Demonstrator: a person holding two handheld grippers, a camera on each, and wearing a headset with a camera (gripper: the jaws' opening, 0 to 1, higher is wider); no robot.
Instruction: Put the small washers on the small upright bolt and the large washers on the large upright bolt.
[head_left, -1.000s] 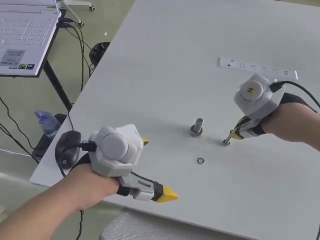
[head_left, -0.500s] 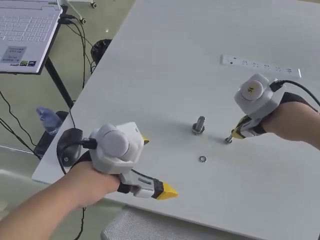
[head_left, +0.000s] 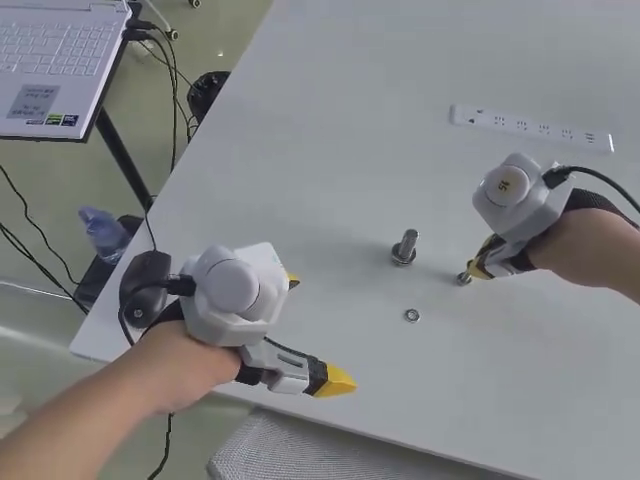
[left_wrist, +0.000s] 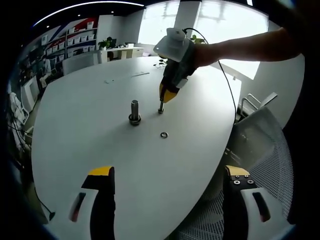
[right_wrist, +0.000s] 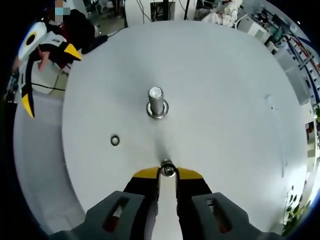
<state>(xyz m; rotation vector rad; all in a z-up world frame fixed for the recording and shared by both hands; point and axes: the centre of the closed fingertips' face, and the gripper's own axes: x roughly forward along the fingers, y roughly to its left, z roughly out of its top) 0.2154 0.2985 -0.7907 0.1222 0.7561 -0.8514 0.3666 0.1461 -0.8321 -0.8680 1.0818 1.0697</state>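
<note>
Pinching almost closed, the right gripper holds the small upright bolt top between its fingertips. A loose washer lies apart. The left gripper is spread wide.

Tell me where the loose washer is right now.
In the head view the loose washer lies flat on the white table, nearer the person than the large bolt and the small bolt, touching neither.

The left gripper and right gripper are shown with rounded white housings, yellow-tipped black jaws and black cables.
</note>
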